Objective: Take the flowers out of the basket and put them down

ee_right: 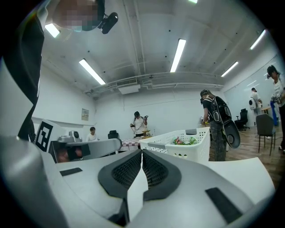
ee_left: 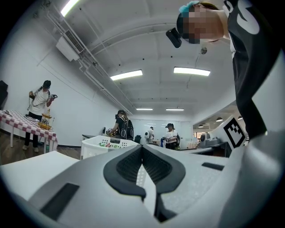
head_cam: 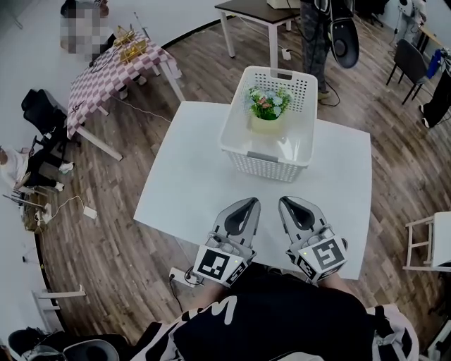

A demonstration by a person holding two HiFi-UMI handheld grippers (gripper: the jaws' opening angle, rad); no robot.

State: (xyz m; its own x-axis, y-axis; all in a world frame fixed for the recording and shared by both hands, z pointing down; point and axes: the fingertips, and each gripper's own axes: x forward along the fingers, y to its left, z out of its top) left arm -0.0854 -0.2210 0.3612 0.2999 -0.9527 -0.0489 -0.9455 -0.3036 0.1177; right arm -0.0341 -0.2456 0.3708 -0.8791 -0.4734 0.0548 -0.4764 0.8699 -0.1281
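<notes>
A small pot of pink, white and green flowers (head_cam: 268, 106) stands upright inside a white perforated basket (head_cam: 248, 162) at the far middle of the white table (head_cam: 190, 183). The flowers (ee_right: 185, 141) and the basket (ee_right: 191, 151) also show in the right gripper view, and the basket (ee_left: 95, 145) in the left gripper view. Both grippers rest side by side at the table's near edge, well short of the basket. My left gripper (head_cam: 249, 204) is shut with nothing in it. My right gripper (head_cam: 288, 204) is likewise shut and empty.
A table with a checked cloth (head_cam: 106, 74) stands at the far left, another table (head_cam: 254, 17) at the back. A person (head_cam: 320, 42) stands just behind the basket. Chairs (head_cam: 412, 63) sit at the far right, a white stool (head_cam: 430, 243) at the right. The floor is wood.
</notes>
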